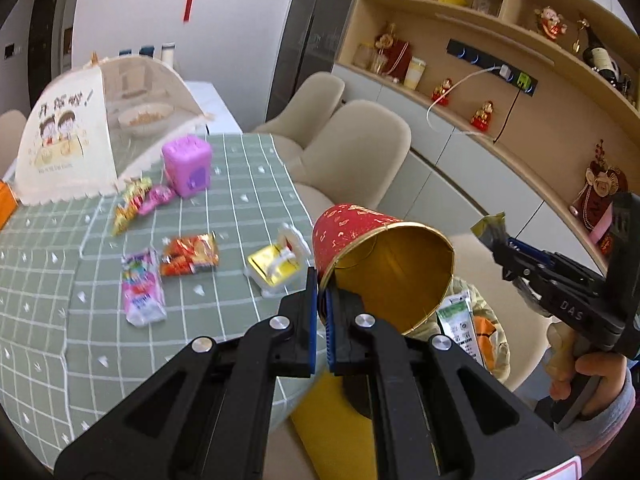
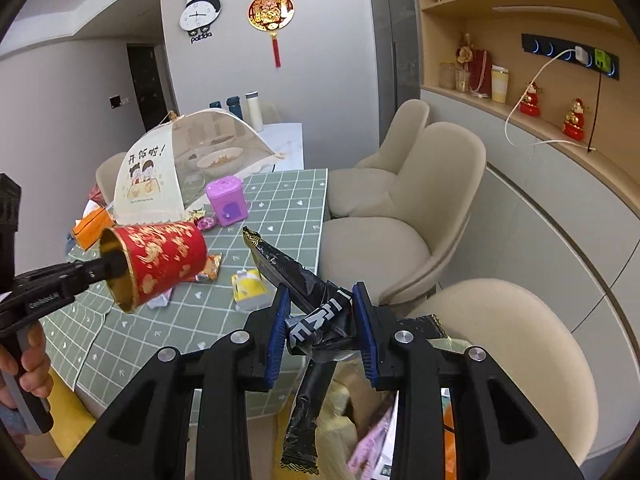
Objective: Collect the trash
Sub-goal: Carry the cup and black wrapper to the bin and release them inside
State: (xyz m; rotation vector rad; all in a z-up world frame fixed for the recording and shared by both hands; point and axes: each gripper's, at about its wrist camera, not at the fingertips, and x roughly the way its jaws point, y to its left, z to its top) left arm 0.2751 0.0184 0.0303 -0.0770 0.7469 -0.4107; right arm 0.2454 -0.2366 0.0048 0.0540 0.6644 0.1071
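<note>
- Beside the beige chairs (image 2: 404, 216), a counter (image 1: 224, 184) in green checked cloth carries scattered snack wrappers (image 1: 190, 255).
- Off its edge, the left gripper (image 1: 320, 312) is pressed together on the rim of a red paper cup (image 1: 384, 264).
- Near it, the right gripper (image 2: 322, 328) pinches a crumpled black wrapper (image 2: 312, 312).
</note>
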